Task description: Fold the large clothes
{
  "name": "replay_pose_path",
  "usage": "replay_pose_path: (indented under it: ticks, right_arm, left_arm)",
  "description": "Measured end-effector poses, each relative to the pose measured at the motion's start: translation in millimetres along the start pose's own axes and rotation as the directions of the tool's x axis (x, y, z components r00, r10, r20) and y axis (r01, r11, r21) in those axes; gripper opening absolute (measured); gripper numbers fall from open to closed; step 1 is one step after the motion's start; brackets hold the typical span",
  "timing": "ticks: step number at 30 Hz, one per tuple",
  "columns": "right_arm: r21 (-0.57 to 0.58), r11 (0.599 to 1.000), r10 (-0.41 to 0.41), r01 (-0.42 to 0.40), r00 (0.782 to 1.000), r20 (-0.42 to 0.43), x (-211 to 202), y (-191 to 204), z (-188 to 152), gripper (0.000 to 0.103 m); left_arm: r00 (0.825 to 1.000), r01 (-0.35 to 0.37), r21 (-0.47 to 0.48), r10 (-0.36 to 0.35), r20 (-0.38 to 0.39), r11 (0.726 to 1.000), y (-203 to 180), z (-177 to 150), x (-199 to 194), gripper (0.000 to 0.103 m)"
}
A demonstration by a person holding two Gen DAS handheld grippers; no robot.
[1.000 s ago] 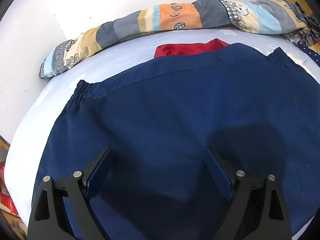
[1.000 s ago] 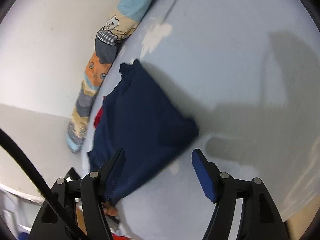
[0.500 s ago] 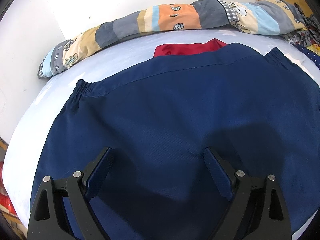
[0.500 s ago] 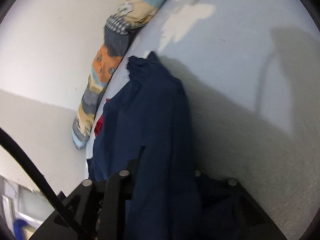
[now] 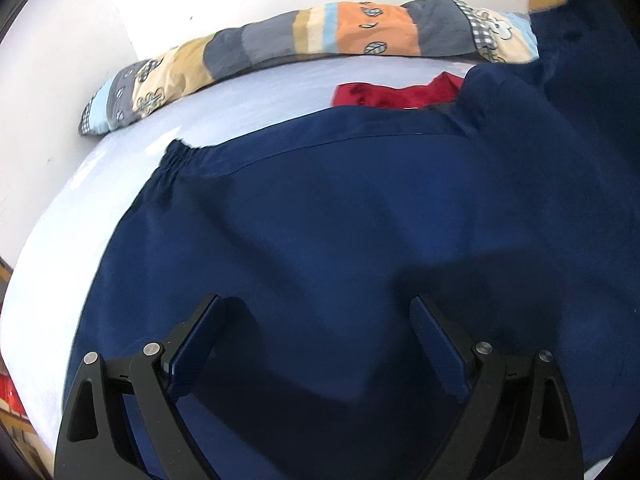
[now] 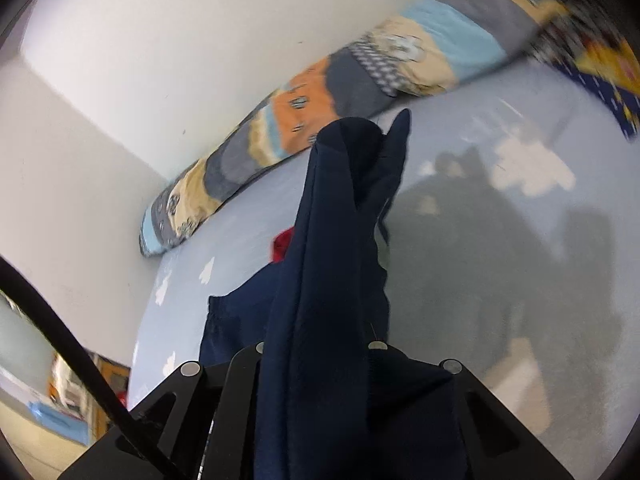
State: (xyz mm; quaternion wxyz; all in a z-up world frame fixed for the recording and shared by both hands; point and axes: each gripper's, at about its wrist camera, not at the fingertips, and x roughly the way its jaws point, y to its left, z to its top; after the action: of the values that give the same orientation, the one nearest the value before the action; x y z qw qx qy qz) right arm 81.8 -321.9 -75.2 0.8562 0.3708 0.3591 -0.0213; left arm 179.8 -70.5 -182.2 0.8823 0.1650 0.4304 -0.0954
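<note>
A large navy blue garment [image 5: 340,216] with a gathered waistband lies spread on the pale blue bed [image 5: 80,208]. My left gripper [image 5: 316,324] is open just above its near part, touching nothing. My right gripper [image 6: 320,364] is shut on the garment's right edge and holds it lifted, so the cloth [image 6: 332,248] hangs up over the fingers and hides them. In the left wrist view the lifted right side [image 5: 580,64] rises at the right.
A long patchwork bolster [image 5: 320,40] lies along the white wall at the back, also in the right wrist view [image 6: 320,100]. A red cloth [image 5: 392,94] lies behind the navy garment. Patterned clothes [image 6: 600,60] pile at the bed's far right.
My right gripper closed on the garment's right edge and has lifted it up and inward. The left gripper stayed open over the near part, drifting slightly right.
</note>
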Motion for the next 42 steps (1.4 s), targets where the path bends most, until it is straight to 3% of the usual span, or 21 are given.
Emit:
replay_pose_path:
  ticks: [7, 12, 16, 20, 26, 32, 36, 37, 38, 39, 41, 42]
  right_arm:
    - [-0.169, 0.983, -0.075, 0.069, 0.997, -0.031, 42.7, 98.4, -20.5, 0.015]
    - [-0.369, 0.919, -0.167, 0.135, 0.984, -0.055, 98.8, 166.0, -82.5, 0.015]
    - [-0.451, 0.877, -0.221, 0.166, 0.973, -0.071, 147.1, 184.3, -132.7, 0.015]
    - [-0.494, 0.844, -0.261, 0.209, 0.965, -0.038, 178.2, 193.4, -165.2, 0.015]
    - [-0.537, 0.817, -0.231, 0.208, 0.973, 0.025, 171.3, 228.3, -173.5, 0.015]
    - [-0.618, 0.766, -0.235, 0.174, 0.972, -0.017, 200.3, 261.5, -215.7, 0.015]
    - [-0.613, 0.769, -0.298, 0.181, 0.95, -0.093, 243.7, 240.8, -236.4, 0.018]
    - [-0.649, 0.737, -0.307, 0.189, 0.949, -0.073, 246.6, 242.2, -242.9, 0.018]
    - [-0.669, 0.716, -0.309, 0.2, 0.95, -0.046, 243.4, 245.7, -246.1, 0.023]
    - [-0.672, 0.717, -0.291, 0.185, 0.956, -0.047, 239.4, 248.6, -247.5, 0.047]
    - [-0.68, 0.715, -0.279, 0.161, 0.958, -0.067, 232.8, 254.7, -250.6, 0.075]
    - [-0.694, 0.705, -0.258, 0.144, 0.964, -0.063, 226.1, 259.5, -253.0, 0.078]
  left_arm:
    - [0.997, -0.049, -0.165, 0.058, 0.05, 0.985, 96.5, 19.8, -44.2, 0.093]
    - [0.99, -0.106, -0.229, 0.125, 0.072, 0.968, 178.2, 23.2, -69.6, 0.093]
    - [0.986, -0.135, -0.27, 0.157, 0.063, 0.953, 226.5, 14.2, -75.3, 0.093]
    - [0.987, -0.139, -0.324, 0.157, 0.031, 0.936, 254.9, 5.6, -74.3, 0.093]
    - [0.982, -0.146, -0.372, 0.18, 0.058, 0.917, 278.0, 5.5, -90.1, 0.093]
    - [0.978, -0.159, -0.396, 0.2, 0.066, 0.904, 287.0, 5.5, -96.6, 0.093]
    - [0.978, -0.164, -0.4, 0.203, 0.056, 0.902, 289.9, 3.8, -93.0, 0.093]
    - [0.978, -0.161, -0.4, 0.199, 0.055, 0.902, 290.3, 4.1, -91.9, 0.093]
    - [0.978, -0.162, -0.398, 0.2, 0.054, 0.903, 290.3, 4.7, -91.2, 0.093]
    - [0.978, -0.165, -0.397, 0.203, 0.055, 0.903, 289.6, 5.4, -91.0, 0.093]
    - [0.979, -0.154, -0.394, 0.194, 0.064, 0.906, 286.6, 8.2, -91.2, 0.093]
    - [0.98, -0.148, -0.393, 0.189, 0.069, 0.907, 284.9, 9.3, -91.7, 0.093]
